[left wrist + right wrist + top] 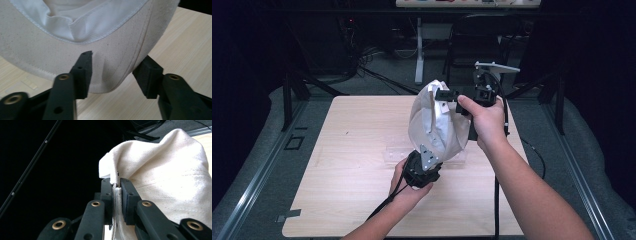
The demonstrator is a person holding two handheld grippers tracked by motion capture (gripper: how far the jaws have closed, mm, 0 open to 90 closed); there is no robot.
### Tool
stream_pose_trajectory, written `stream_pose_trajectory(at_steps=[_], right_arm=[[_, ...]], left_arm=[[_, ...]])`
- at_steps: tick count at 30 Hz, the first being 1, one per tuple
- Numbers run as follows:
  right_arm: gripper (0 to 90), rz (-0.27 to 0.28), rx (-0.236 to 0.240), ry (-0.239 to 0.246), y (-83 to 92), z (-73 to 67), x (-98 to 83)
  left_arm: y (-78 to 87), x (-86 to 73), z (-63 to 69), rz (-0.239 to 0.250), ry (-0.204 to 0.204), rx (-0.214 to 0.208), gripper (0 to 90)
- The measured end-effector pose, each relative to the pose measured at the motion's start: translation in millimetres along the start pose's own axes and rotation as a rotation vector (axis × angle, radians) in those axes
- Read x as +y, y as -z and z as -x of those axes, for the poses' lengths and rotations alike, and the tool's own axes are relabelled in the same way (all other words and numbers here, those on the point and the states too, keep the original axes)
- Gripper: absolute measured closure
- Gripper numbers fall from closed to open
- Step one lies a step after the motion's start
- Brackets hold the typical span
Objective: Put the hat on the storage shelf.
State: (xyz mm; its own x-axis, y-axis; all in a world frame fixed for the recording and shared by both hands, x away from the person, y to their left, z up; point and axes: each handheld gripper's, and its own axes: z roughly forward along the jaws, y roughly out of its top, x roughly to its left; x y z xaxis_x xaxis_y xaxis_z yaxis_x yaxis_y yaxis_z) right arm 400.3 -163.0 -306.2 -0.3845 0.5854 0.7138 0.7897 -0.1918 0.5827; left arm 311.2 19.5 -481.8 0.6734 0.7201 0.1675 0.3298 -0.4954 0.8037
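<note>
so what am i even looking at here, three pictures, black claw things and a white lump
A person sits at a wooden table holding a hand-operated two-jaw gripper in each hand. The wide picture comes from a camera above; the other two come from cameras riding on each gripper, looking along its black jaws. The white lump is a cream cloth hat, lifted off the table. The right gripper is clamped shut on a fold of its edge. The left gripper sits at the hat's lower rim, jaws apart on either side of the cloth, not pinching it. A flat clear piece lies on the table beneath.
</note>
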Motion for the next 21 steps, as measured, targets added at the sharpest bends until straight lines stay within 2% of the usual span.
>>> stream_pose_trajectory(at_steps=[2,3,6,13,18,21], right_arm=[[81.6,0.001,-0.005,0.005,1.0,-0.3,-0.6],[81.6,0.004,-0.004,0.005,1.3,-0.5,-0.7],[81.6,0.006,-0.004,0.007,3.1,-0.4,-0.3],[81.5,0.009,-0.016,0.005,5.5,-0.1,0.0],[81.4,0.010,-0.021,0.011,6.2,-2.2,0.8],[81.5,0.010,-0.023,0.023,6.7,-5.8,2.4]], left_arm=[[0.3,-1.2,-3.1,-0.018,-0.011,0.014,61.6],[0.2,-2.1,-5.0,-0.019,-0.005,0.007,63.5],[1.7,-4.3,-11.6,-0.016,0.004,-0.021,66.4],[7.7,-9.3,-26.3,0.000,-0.019,-0.006,74.1],[11.6,-10.0,-33.9,0.014,-0.018,-0.010,77.7],[13.3,-9.6,-39.4,0.033,0.001,-0.030,79.1]])
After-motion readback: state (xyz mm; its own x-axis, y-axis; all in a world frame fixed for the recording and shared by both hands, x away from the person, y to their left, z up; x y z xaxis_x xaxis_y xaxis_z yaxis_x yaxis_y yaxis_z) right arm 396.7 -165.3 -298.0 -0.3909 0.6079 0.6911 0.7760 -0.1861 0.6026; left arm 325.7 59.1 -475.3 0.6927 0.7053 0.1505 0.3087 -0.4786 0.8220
